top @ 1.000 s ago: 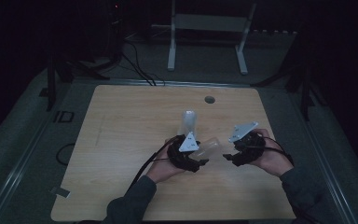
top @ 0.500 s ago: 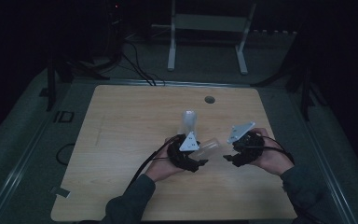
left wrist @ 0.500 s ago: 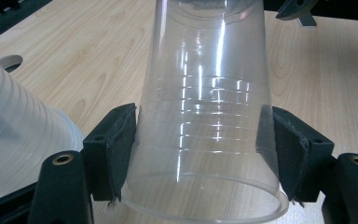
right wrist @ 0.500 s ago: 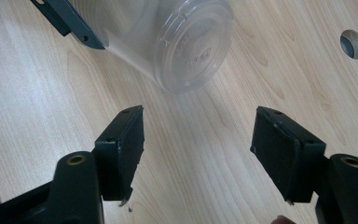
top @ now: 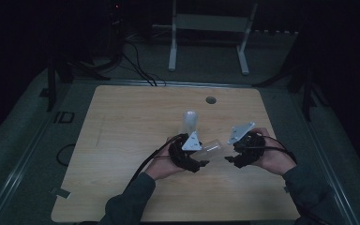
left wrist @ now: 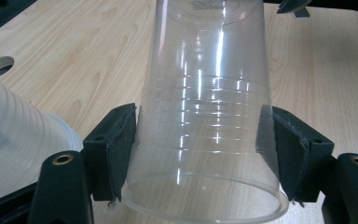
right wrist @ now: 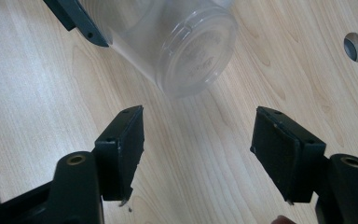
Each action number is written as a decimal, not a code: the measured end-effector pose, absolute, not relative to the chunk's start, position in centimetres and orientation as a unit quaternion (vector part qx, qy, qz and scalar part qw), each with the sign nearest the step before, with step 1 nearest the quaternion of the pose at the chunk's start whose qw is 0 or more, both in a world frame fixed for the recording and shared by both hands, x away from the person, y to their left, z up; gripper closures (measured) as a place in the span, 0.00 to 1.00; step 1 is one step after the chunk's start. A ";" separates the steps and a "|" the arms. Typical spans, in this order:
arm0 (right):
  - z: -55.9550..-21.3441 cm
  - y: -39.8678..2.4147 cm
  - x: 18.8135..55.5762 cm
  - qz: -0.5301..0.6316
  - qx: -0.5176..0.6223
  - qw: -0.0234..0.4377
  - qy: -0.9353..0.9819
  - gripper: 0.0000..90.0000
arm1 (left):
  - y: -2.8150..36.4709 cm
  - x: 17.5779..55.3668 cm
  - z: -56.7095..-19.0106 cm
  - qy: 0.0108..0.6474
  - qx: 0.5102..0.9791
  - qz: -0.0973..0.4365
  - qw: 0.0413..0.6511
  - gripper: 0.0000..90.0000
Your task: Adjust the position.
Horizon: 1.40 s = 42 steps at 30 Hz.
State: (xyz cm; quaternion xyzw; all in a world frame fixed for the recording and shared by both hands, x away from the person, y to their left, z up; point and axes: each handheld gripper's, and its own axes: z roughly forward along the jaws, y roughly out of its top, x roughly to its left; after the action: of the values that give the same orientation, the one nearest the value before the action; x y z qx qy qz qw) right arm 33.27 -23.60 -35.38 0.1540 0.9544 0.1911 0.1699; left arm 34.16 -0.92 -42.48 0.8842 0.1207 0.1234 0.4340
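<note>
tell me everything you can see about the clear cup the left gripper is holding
The clear cup is thin, see-through plastic with faint ribbed rings around its wall and a rolled rim at its open mouth. It looks empty. It lies sideways above the wooden table, base toward the right gripper. The left gripper clamps its wall near the mouth, one pad on each side.

Light wood-grain surface [top: 122, 140] with rounded corners, sat on a dark grey floor [top: 23, 126]. A round cable hole [top: 211, 100] was near the far edge, right of centre. A stack of clear plastic cups [top: 189, 121] stood upside down on the surface near its middle, by the person's hands.
</note>
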 end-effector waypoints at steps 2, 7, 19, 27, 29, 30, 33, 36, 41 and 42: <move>-35.3 -23.5 33.3 0.190 0.151 0.170 0.955 0.38 | -0.9 34.2 -42.4 0.118 0.886 0.122 0.431 0.33; -35.2 -23.4 33.2 0.188 0.146 0.167 0.957 0.38 | -1.0 34.2 -42.3 0.113 0.890 0.122 0.426 0.33; -35.2 -23.0 33.1 0.182 0.136 0.162 0.960 0.38 | -0.9 34.2 -42.3 0.103 0.896 0.126 0.412 0.33; -35.2 -22.6 33.0 0.174 0.123 0.154 0.965 0.38 | -1.2 34.0 -42.4 0.098 0.899 0.132 0.405 0.33; -35.2 -22.5 33.0 0.172 0.121 0.153 0.966 0.38 | -1.3 33.9 -42.4 0.097 0.900 0.132 0.403 0.33; -35.2 -22.5 33.0 0.171 0.121 0.152 0.966 0.38 | -1.4 33.9 -42.4 0.094 0.901 0.134 0.401 0.33; -35.2 -22.4 33.0 0.167 0.117 0.148 0.968 0.38 | -1.7 33.7 -42.4 0.087 0.904 0.136 0.396 0.33; -35.3 -22.3 33.0 0.163 0.114 0.146 0.969 0.38 | -1.9 33.5 -42.4 0.081 0.907 0.140 0.390 0.33; -35.4 -22.1 32.9 0.155 0.107 0.137 0.973 0.38 | -2.2 33.3 -42.4 0.072 0.910 0.147 0.381 0.33; -35.5 -22.0 32.9 0.153 0.106 0.135 0.973 0.38 | -2.2 33.2 -42.4 0.071 0.910 0.147 0.381 0.33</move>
State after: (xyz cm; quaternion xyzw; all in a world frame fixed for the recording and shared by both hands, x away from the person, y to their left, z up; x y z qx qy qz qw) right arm 32.89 -22.05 -35.48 0.1065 0.9731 0.1535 0.1348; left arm 33.25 -2.21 -42.43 0.9102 0.0706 0.1473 0.3805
